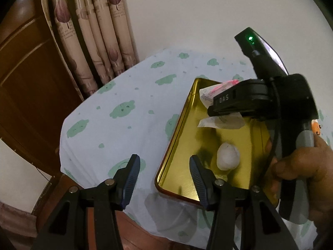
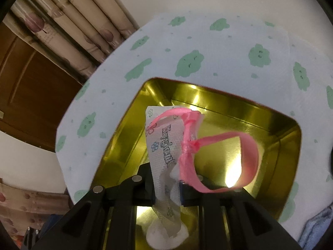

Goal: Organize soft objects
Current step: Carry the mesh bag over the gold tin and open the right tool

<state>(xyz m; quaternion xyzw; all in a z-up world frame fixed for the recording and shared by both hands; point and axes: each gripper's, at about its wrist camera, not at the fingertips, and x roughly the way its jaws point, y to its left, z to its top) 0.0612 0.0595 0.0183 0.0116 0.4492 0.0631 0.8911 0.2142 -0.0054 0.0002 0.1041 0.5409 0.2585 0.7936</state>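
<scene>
In the right wrist view my right gripper (image 2: 167, 191) is shut on a white printed tissue packet (image 2: 164, 145) tied with a pink ribbon (image 2: 249, 152). It holds the packet above the inside of a gold tin tray (image 2: 208, 95). A white cotton ball (image 2: 164, 235) lies in the tray just below the packet. From the left wrist view, the same right gripper (image 1: 212, 109), held by a hand (image 1: 308, 166), hangs over the tray (image 1: 183, 145) with the packet (image 1: 222, 123) in it. My left gripper (image 1: 165, 166) is open and empty, straddling the tray's near left rim, left of the cotton ball (image 1: 228, 155).
The tray rests on a white cloth with green cloud prints (image 1: 124, 108) over a round table. Patterned curtains (image 1: 100, 31) and a brown wooden door (image 1: 31, 83) stand behind at the left. A blue cloth (image 2: 312, 229) lies at the table's right edge.
</scene>
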